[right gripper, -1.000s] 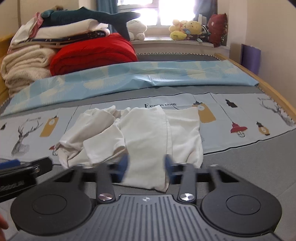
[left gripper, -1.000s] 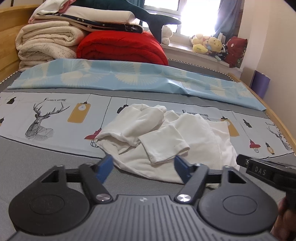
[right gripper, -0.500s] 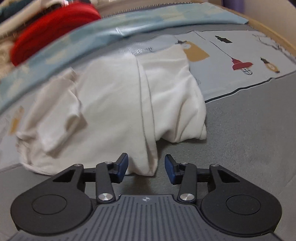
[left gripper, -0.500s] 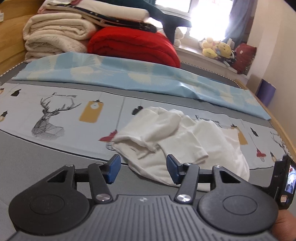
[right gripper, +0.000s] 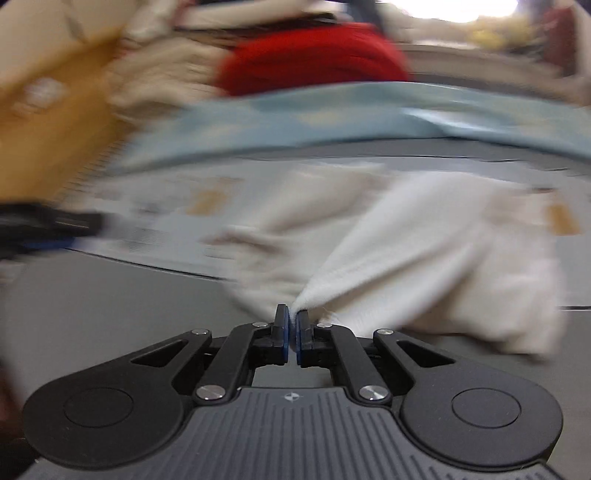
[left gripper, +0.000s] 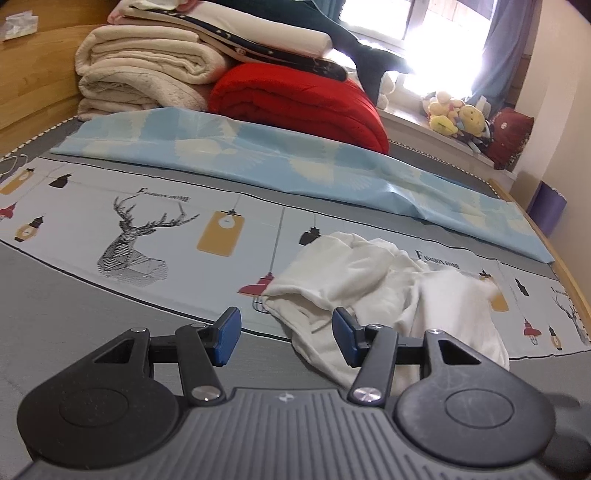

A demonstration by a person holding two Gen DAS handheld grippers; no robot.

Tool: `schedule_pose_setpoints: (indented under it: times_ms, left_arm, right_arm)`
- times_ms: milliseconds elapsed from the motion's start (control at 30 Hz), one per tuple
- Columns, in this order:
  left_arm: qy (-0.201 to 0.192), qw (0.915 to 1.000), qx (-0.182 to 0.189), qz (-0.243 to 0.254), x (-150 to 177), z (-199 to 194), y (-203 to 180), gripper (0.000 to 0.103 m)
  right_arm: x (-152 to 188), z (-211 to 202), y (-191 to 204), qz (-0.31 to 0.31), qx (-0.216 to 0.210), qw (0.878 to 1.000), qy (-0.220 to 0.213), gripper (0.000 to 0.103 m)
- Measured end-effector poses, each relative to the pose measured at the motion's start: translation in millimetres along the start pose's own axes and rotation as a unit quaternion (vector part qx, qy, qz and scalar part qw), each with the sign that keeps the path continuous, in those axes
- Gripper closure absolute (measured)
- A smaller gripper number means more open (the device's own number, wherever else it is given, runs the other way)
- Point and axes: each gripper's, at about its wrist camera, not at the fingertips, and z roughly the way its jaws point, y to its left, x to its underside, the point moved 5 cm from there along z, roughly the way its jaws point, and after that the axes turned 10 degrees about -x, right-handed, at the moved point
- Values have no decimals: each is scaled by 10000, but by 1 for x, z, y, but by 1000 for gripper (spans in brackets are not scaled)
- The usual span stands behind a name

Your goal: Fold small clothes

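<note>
While the white garment [left gripper: 376,291] lies crumpled on the printed bedsheet [left gripper: 110,206], the left gripper [left gripper: 286,341] is seen spread and empty in the left wrist view, its right finger just before the garment's near-left edge. From the right wrist view, blurred, the right gripper [right gripper: 291,326] is pinched on a near edge of the cloth. No fold is completed; folding is judged barely begun.

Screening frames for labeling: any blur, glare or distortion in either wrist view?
Left wrist view: sharp; window blown out by backlight; fisheye bends the bed's edge. Right wrist view: heavy motion blur over the bedding and white garment; only the right tool stays crisp.
</note>
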Motion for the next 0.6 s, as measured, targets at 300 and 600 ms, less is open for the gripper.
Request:
schedule_pose_setpoints:
  times_ms: [300,600]
  left_arm:
    - [99,9994,-278,-184,-8,5,27,42]
    - [1527,9868,393,-376,33,40,11,42]
  right_arm:
    - [19,-2,100,-880,-1261,9867,525,83]
    - [-16,-57,-13,153,295,9978,-569,61]
